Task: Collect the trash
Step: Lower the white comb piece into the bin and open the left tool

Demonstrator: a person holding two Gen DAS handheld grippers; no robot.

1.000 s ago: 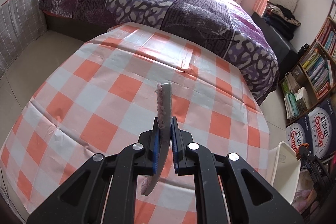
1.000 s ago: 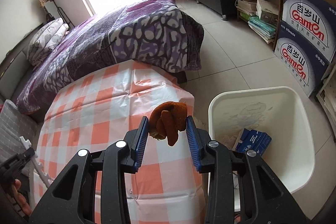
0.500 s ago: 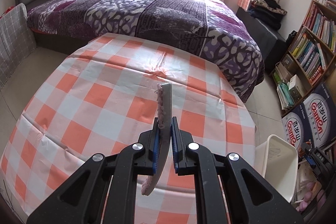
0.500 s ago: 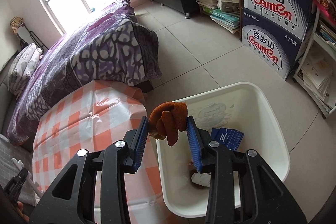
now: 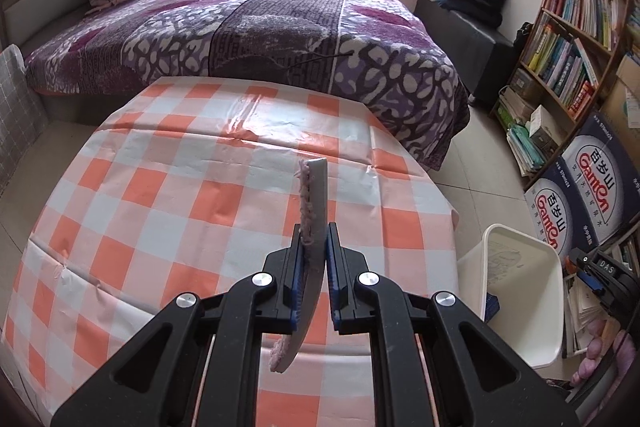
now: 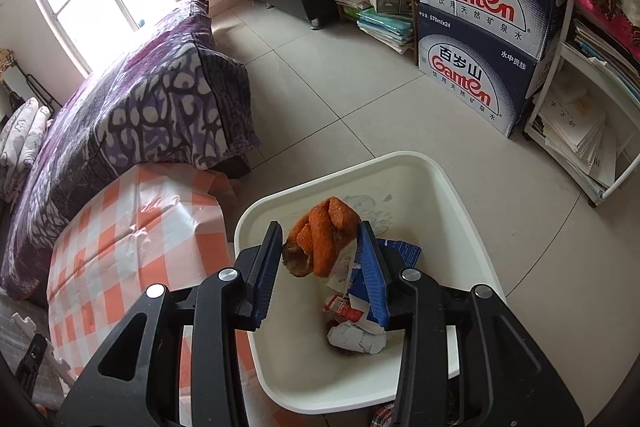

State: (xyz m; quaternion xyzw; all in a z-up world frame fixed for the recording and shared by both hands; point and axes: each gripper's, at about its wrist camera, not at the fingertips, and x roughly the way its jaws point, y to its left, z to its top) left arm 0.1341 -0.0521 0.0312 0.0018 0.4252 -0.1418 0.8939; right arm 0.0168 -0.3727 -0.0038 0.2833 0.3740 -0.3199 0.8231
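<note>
Orange peel [image 6: 326, 239], one curled piece, sits clamped between the jaws of the right gripper [image 6: 322, 247], directly above the one white bin [image 6: 460, 195]. Inside the bin lie one blue carton [image 6: 400, 253] and one crumpled paper wad [image 6: 356, 339]. The left gripper [image 5: 314, 247] has its jaws narrow, pinching one grey insole [image 5: 316, 195] upright over the checked bench [image 5: 160, 187]. Two Ganten boxes [image 6: 476, 39] are stacked near the bin

There were two water cartons [image 6: 476, 27], one white bin [image 6: 400, 163], one orange peel [image 6: 326, 235], one insole [image 5: 314, 211] and one bed [image 5: 256, 27].
</note>
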